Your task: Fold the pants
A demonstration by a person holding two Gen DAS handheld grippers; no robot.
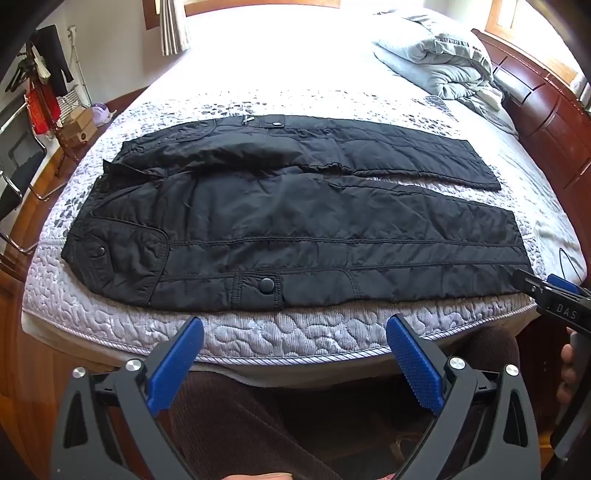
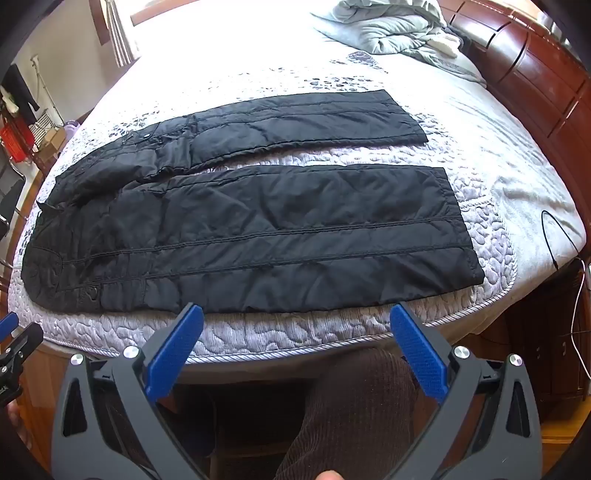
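Pants (image 1: pixel 288 221) lie flat, unfolded, on the bed (image 1: pixel 258 332). My left gripper (image 1: pixel 295 332) and right gripper (image 2: pixel 295 321) hang wide, empty.

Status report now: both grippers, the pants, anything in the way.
Left gripper and right gripper open, empty, short of the bed edge. Black quilted pants flat on the quilted mattress, legs apart, unfolded. Crumpled grey blanket far corner, clear of them.
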